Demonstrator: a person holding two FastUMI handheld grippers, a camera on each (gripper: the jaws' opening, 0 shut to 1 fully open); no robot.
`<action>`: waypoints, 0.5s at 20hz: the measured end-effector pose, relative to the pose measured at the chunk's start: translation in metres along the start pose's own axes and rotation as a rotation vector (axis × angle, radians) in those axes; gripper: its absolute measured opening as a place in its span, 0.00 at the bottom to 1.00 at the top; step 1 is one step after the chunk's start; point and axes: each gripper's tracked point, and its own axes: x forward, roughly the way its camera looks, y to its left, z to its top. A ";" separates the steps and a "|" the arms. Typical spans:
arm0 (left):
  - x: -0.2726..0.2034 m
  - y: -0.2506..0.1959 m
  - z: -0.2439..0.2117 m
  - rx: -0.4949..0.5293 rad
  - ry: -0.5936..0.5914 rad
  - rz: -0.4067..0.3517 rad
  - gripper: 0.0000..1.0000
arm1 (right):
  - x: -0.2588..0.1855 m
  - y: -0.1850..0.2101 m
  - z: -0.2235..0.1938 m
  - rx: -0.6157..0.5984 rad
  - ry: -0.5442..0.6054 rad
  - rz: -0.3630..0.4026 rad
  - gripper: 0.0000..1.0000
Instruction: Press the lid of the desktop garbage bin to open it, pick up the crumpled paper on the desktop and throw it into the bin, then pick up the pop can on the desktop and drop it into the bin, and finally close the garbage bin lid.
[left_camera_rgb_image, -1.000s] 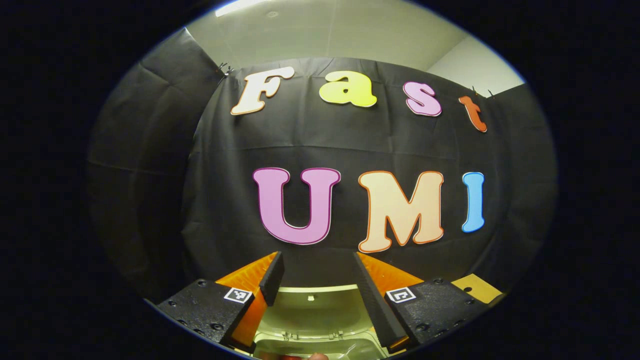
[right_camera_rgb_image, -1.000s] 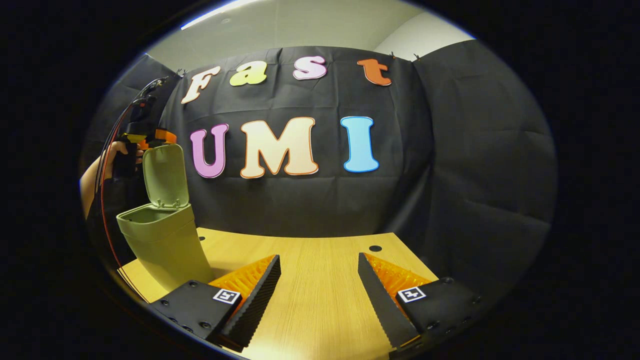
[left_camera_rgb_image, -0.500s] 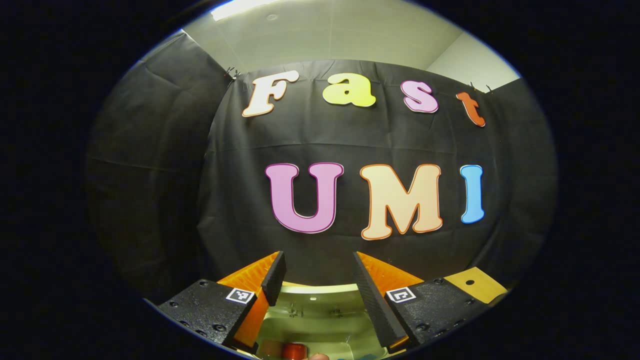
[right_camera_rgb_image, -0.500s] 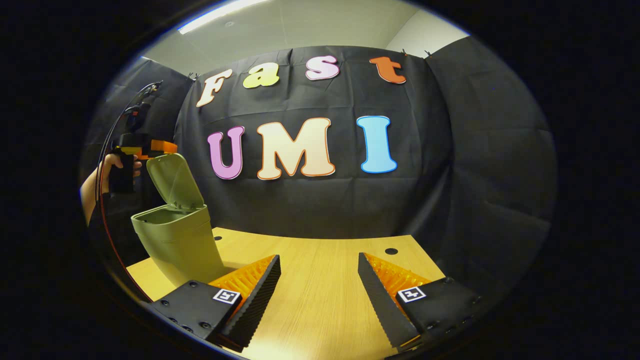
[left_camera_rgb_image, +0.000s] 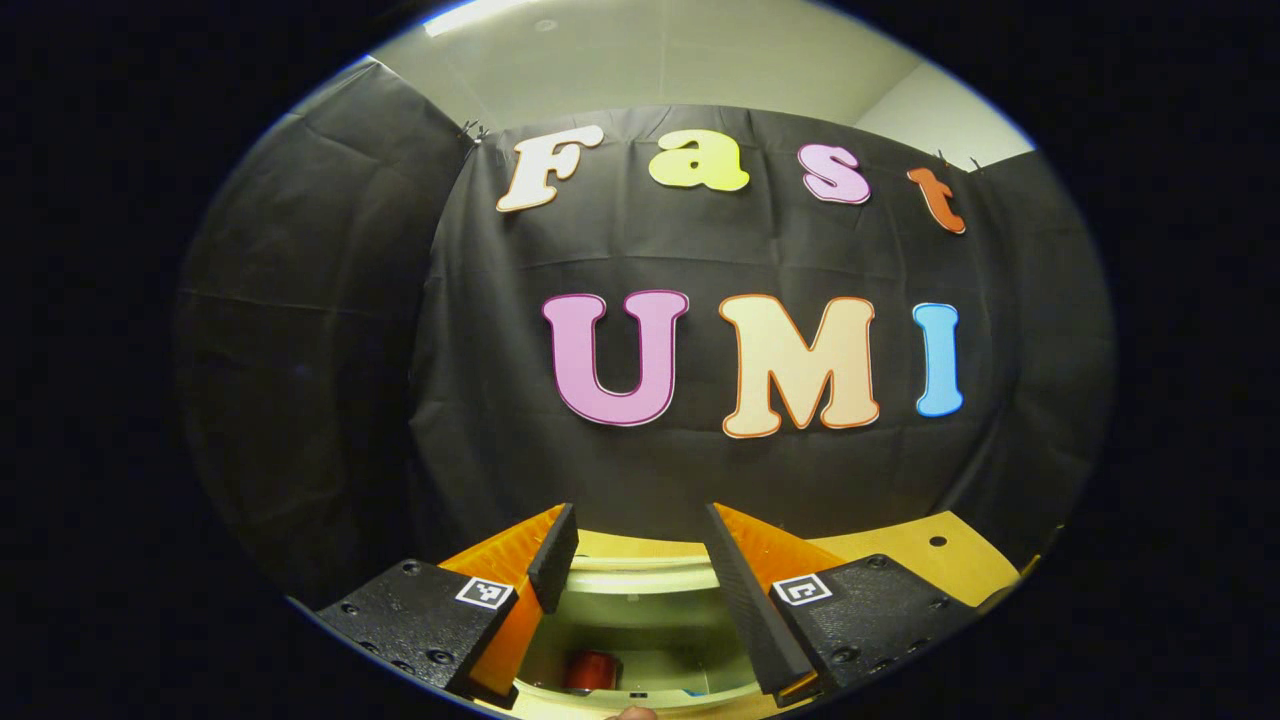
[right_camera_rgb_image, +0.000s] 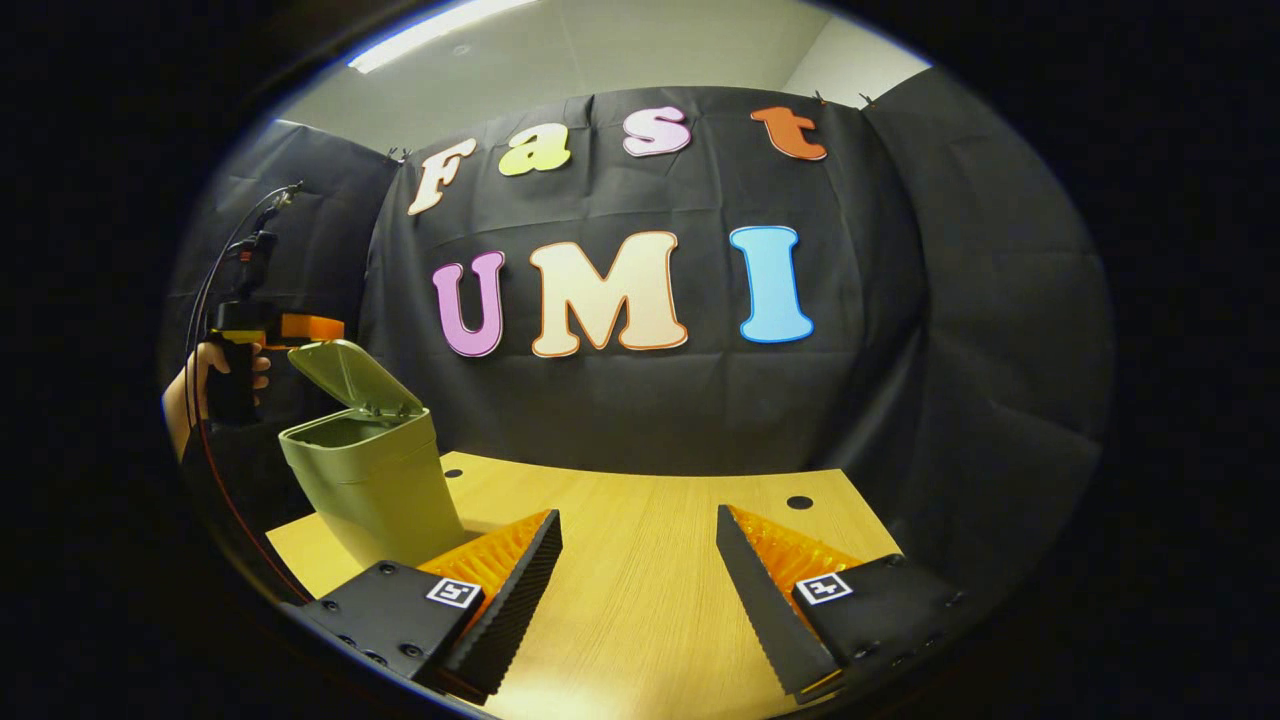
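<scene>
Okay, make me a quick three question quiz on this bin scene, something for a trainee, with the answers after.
1. True or false: the bin's lid is fully shut.
2. Which object shows inside the bin in the left gripper view? A) a red can B) a spoon C) a sponge
3. Fill in: the right gripper hangs open over the wooden ____, holding nothing.

Key: 1 false, it is tilted partway down with the left gripper just above it. 2 A. 3 table.
</scene>
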 end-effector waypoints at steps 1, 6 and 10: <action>-0.002 0.001 -0.005 -0.003 0.009 0.001 0.79 | 0.000 0.001 -0.002 0.000 0.004 0.003 0.98; -0.012 -0.001 -0.048 -0.029 0.098 -0.003 0.82 | -0.001 0.006 -0.008 -0.006 0.023 0.013 0.98; -0.015 -0.001 -0.074 -0.051 0.147 -0.002 0.81 | -0.001 0.006 -0.009 -0.019 0.032 0.010 0.99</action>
